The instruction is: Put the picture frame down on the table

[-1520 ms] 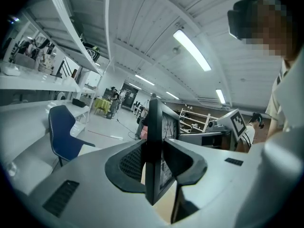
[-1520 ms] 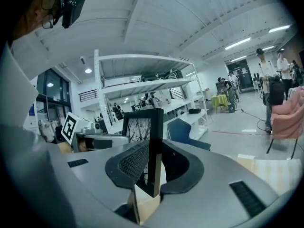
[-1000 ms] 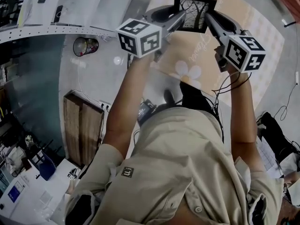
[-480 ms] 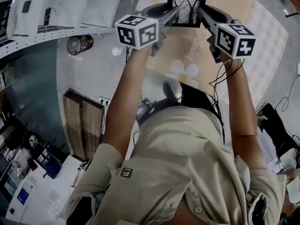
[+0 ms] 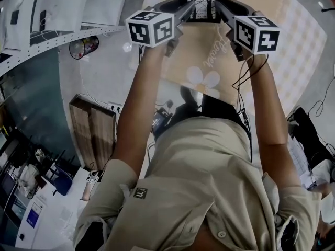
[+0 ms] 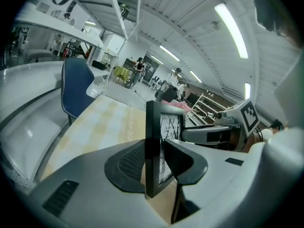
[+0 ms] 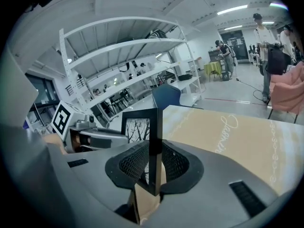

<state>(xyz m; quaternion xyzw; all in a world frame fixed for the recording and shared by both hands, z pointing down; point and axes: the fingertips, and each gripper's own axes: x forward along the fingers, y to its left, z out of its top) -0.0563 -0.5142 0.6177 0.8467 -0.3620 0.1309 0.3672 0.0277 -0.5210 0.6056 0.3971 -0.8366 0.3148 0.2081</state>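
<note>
A small black picture frame (image 5: 201,2) with a bare-tree print is held upright between both grippers, above the tan table (image 5: 272,56) at the top of the head view. My left gripper (image 5: 189,8) is shut on the frame's left edge (image 6: 153,148). My right gripper (image 5: 219,7) is shut on its right edge (image 7: 154,146). From each gripper view the frame stands on edge between the dark ribbed pads (image 6: 133,163) (image 7: 173,163). The frame's underside and the table below it are hidden by the grippers.
The tan table carries a white flower print (image 5: 205,79) and cursive lettering (image 7: 223,132). A blue chair (image 6: 76,87) stands at the table's far side. White shelving (image 7: 118,56) runs along one side. People stand far off in the hall.
Both grippers have carried the frame farther forward, toward the top of the head view, and over the table. Their hold on the frame is unchanged.
</note>
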